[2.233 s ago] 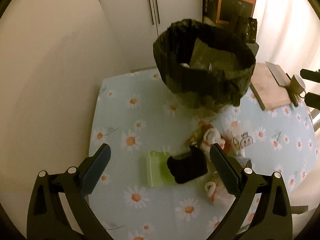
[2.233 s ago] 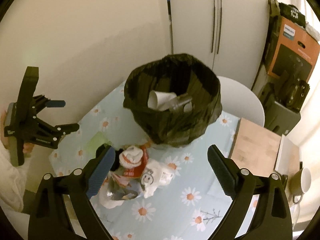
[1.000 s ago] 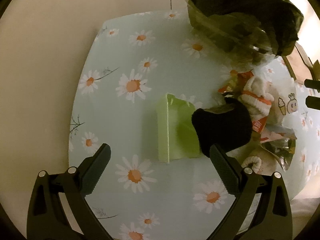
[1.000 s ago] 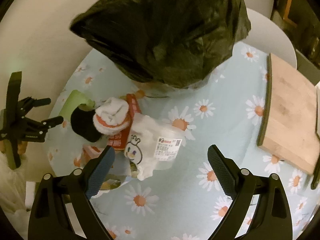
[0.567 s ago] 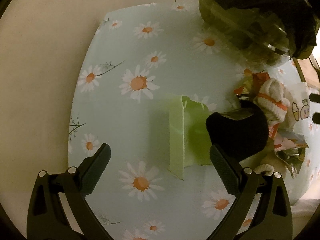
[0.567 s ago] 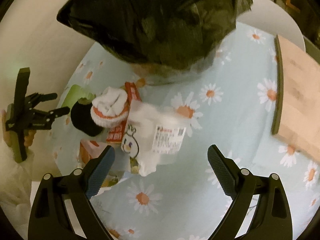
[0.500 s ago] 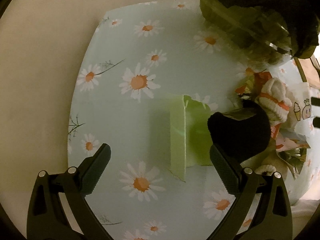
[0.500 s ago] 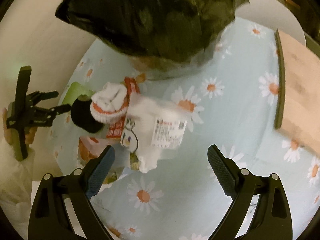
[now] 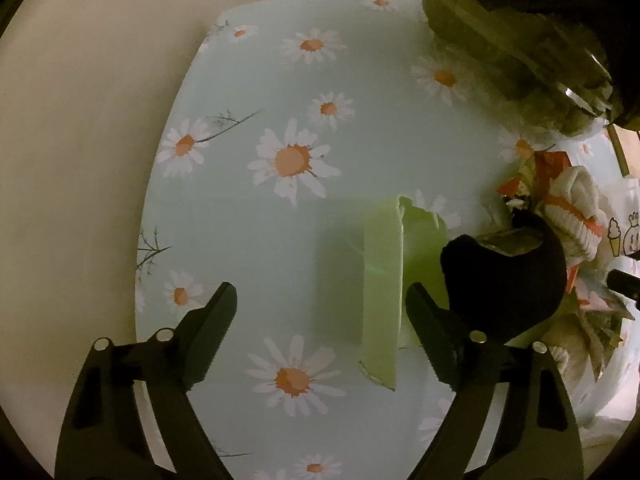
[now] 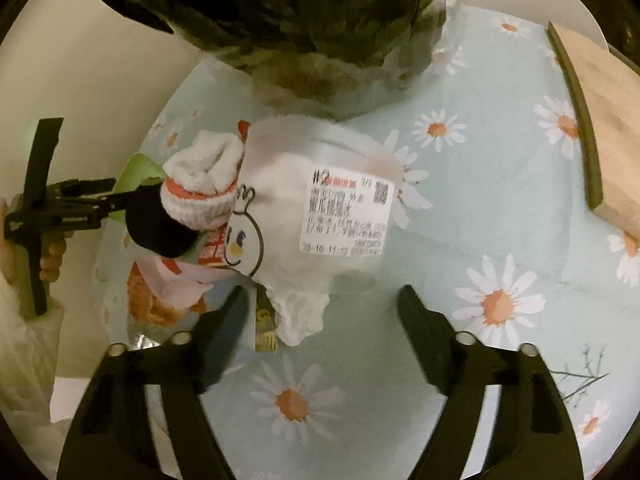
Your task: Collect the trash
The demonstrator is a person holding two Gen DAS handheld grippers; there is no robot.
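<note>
On the desk [image 9: 248,240], covered with a pale blue cloth printed with daisies, the trash lies in a small heap just in front of the black trash bag [image 10: 288,12]; a white plastic bag [image 10: 320,216] with a printed label and a cartoon face is nearest the right gripper [image 10: 322,312], whose jaws are closing with only the crumpled tail of the bag between them, not yet pressed; this bag looks light, soft and a little slippery, so I judge the bunched tail the best place to take it; the left gripper [image 9: 320,312] is also closing, over a green paper box [image 9: 382,292], thin and easy to crush, best pinched at its raised edge; beside it sit a black sock [image 9: 504,280] and a white sock [image 10: 204,180]; a wooden board [image 10: 600,100] lies well apart; the light is dim and yellowish.
</note>
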